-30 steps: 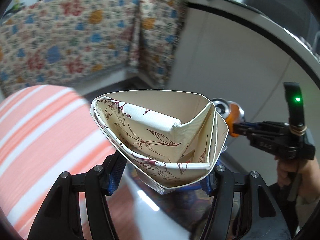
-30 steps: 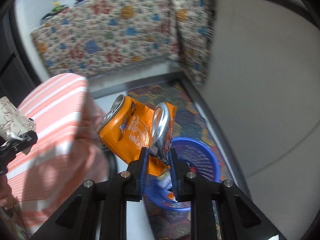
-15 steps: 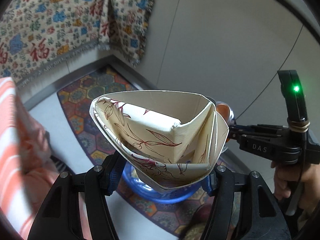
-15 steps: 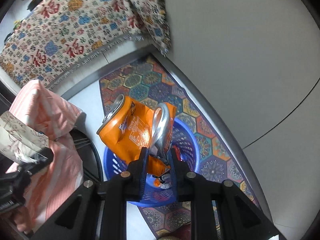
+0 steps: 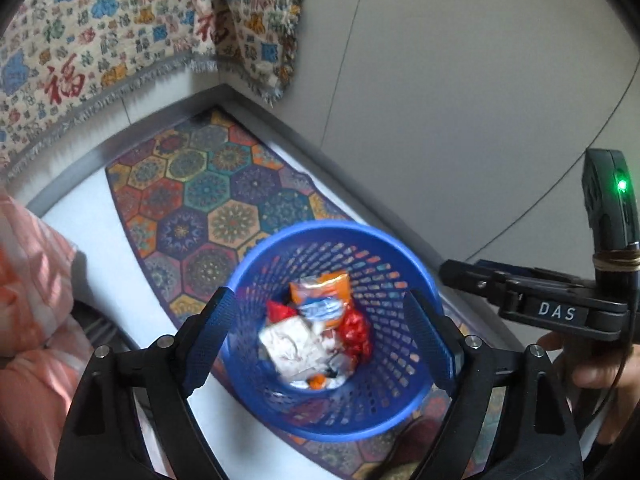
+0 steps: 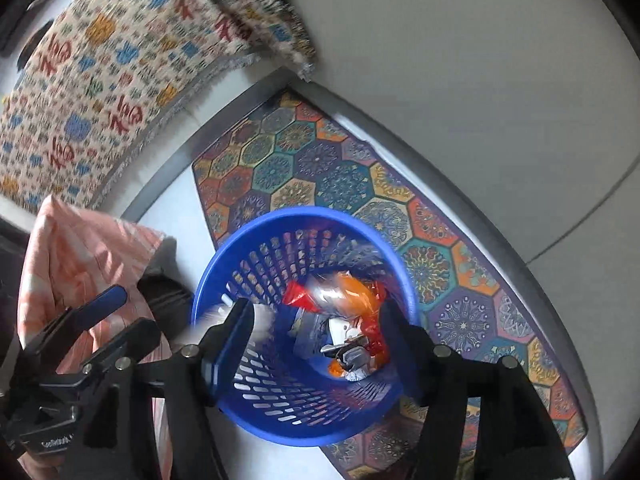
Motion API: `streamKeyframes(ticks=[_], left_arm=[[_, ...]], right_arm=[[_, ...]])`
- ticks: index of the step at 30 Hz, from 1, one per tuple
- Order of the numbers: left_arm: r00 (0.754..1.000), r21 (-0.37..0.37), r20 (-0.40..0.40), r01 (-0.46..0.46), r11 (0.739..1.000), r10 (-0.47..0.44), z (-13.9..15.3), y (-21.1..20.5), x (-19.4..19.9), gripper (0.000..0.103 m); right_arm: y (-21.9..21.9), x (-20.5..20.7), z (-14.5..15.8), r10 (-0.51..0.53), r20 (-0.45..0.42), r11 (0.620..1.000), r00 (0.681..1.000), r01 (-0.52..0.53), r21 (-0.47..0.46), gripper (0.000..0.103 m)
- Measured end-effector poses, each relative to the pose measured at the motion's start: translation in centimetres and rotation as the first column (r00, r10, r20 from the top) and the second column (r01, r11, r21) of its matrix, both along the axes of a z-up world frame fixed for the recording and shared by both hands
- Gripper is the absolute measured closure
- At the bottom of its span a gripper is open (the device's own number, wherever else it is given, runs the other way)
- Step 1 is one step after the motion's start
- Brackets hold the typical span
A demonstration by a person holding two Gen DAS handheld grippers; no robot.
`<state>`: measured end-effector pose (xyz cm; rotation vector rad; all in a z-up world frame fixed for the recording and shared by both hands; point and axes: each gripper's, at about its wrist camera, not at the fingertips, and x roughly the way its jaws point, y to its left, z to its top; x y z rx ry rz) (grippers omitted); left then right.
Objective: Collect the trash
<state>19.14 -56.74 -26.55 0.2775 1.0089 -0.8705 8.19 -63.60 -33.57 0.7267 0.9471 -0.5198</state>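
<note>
A blue mesh basket (image 5: 332, 226) (image 6: 304, 212) stands on the floor under both grippers. My left gripper (image 5: 320, 332) hangs over it, its jaws opening with nothing between them. The folded flowered paper cup (image 5: 292, 344) lies blurred inside the basket, beside the crushed orange can (image 5: 320, 296) and red wrappers (image 5: 356, 328). My right gripper (image 6: 318, 340) also hangs above the basket, jaws opening and holding nothing. Below it the orange can (image 6: 348, 292) shows as a blur inside the basket. Each gripper appears at the edge of the other's view: the right gripper (image 5: 520, 292) and the left gripper (image 6: 100, 308).
The basket stands on a mat of coloured hexagons (image 5: 208, 188) along a grey wall (image 5: 460, 80). A patterned cloth (image 5: 100, 40) hangs at the back. A pink striped cloth (image 5: 28, 300) lies to the left. A person's hand (image 5: 592, 372) grips the right tool.
Both grippers came down over the blue basket and their jaws spread. The left one let go of the paper cup and the right one of the orange can; both now sit in the basket.
</note>
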Motion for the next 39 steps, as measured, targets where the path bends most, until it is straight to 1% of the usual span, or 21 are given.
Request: streamKeyframes(ticks=[1, 2, 3, 4, 5, 6, 7, 8, 10, 13, 16, 18, 20, 21, 24, 26, 28, 30, 32, 34, 39], left_arm=[[1.0, -0.004, 0.011, -0.005, 1.0, 0.005, 0.9, 0.4, -0.4, 0.014], [1.0, -0.002, 0.023, -0.01, 1.0, 0.011, 1.8, 0.7, -0.7, 0.013], [0.999, -0.007, 0.035, -0.016, 1.0, 0.017, 2.8, 1.1, -1.2, 0.011], [0.999, -0.014, 0.043, -0.019, 1.0, 0.02, 3.5, 1.4, -1.2, 0.006], [0.998, -0.028, 0.06, -0.018, 0.999, 0.02, 5.2, 2.2, -2.1, 0.002], [0.997, -0.041, 0.075, -0.013, 0.999, 0.016, 6.6, 3.0, -2.9, 0.001], [0.996, -0.053, 0.084, -0.006, 0.999, 0.011, 7.7, 3.6, -3.6, 0.0], [0.996, -0.075, 0.093, 0.008, 0.997, -0.001, 9.3, 4.7, -4.9, 0.0], [0.995, -0.09, 0.101, 0.024, 0.996, -0.015, 11.1, 6.2, -6.4, 0.0], [0.989, -0.08, 0.14, 0.052, 0.995, -0.041, 13.0, 9.3, -10.0, 0.0], [0.983, -0.048, 0.179, 0.052, 0.998, -0.043, 13.7, 12.3, -13.5, 0.0], [0.975, -0.006, 0.22, 0.04, 0.999, -0.037, 14.2, 14.0, -15.5, 0.0], [0.958, 0.045, 0.287, 0.016, 0.999, -0.028, 14.9, 15.3, -17.4, 0.0], [0.956, 0.049, 0.292, 0.017, 0.999, -0.031, 15.1, 15.7, -17.9, 0.0], [0.972, 0.014, 0.235, 0.018, 1.0, -0.021, 16.0, 16.9, -18.5, 0.0], [0.968, -0.006, 0.252, -0.001, 1.0, 0.002, 16.9, 17.3, -18.9, 0.0], [0.962, 0.007, 0.272, -0.019, 1.0, 0.016, 17.2, 17.1, -19.0, 0.0], [0.965, 0.015, 0.261, -0.016, 1.0, 0.012, 17.2, 16.9, -19.0, 0.0], [0.975, 0.006, 0.223, -0.01, 1.0, 0.009, 17.1, 17.0, -18.7, 0.0], [0.978, 0.0, 0.206, -0.016, 1.0, 0.016, 17.2, 17.5, -18.5, 0.0], [0.978, -0.012, 0.205, -0.041, 0.999, 0.043, 17.4, 18.1, -18.2, 0.0]], right_arm=[[-0.1, -0.3, 0.3, -0.008, 0.006, 1.0, 1.0, 0.008, -0.011, 0.036], [0.0, -0.6, 0.9, -0.017, 0.009, 0.999, 1.0, 0.017, -0.03, 0.034], [0.2, -0.9, 1.6, -0.024, 0.018, 0.998, 1.0, 0.025, -0.057, 0.027], [0.5, -1.3, 2.5, -0.027, 0.021, 0.997, 0.999, 0.029, -0.078, 0.023], [1.0, -1.8, 3.6, -0.025, 0.025, 0.995, 0.999, 0.027, -0.098, 0.018], [1.6, -2.3, 4.6, -0.019, 0.028, 0.993, 0.999, 0.022, -0.118, 0.016], [2.1, -2.7, 5.5, -0.017, 0.024, 0.991, 1.0, 0.021, -0.134, 0.015], [2.9, -3.5, 6.6, -0.014, 0.023, 0.988, 1.0, 0.018, -0.154, 0.014], [5.4, -5.3, 9.2, -0.009, 0.035, 0.98, 0.999, 0.015, -0.199, 0.013], [9.9, -8.0, 12.2, 0.004, 0.02, 0.961, 1.0, 0.002, -0.275, 0.012], [15.4, -11.0, 14.5, -0.001, 0.003, 0.94, 1.0, 0.002, -0.342, 0.012], [18.3, -12.9, 15.6, -0.005, 0.013, 0.938, 1.0, 0.01, -0.347, 0.012], [21.1, -14.9, 16.5, -0.022, 0.0, 0.932, 1.0, 0.02, -0.362, 0.012], [21.9, -15.3, 16.8, -0.025, -0.004, 0.928, 1.0, 0.022, -0.372, 0.012], [24.1, -16.9, 18.1, -0.044, -0.009, 0.908, 0.999, 0.037, -0.418, 0.012], [25.2, -17.6, 19.1, -0.058, 0.002, 0.898, 0.998, 0.053, -0.437, 0.012], [26.0, -18.0, 19.8, -0.059, 0.011, 0.889, 0.998, 0.058, -0.455, 0.012], [26.5, -18.0, 20.4, -0.05, 0.024, 0.886, 0.998, 0.056, -0.461, 0.012], [26.9, -18.1, 20.9, -0.043, 0.031, 0.881, 0.999, 0.052, -0.469, 0.012], [27.0, -18.1, 21.4, -0.038, 0.037, 0.877, 0.999, 0.051, -0.478, 0.012], [27.9, -18.0, 21.9, -0.021, 0.036, 0.869, 0.999, 0.036, -0.493, 0.012]])
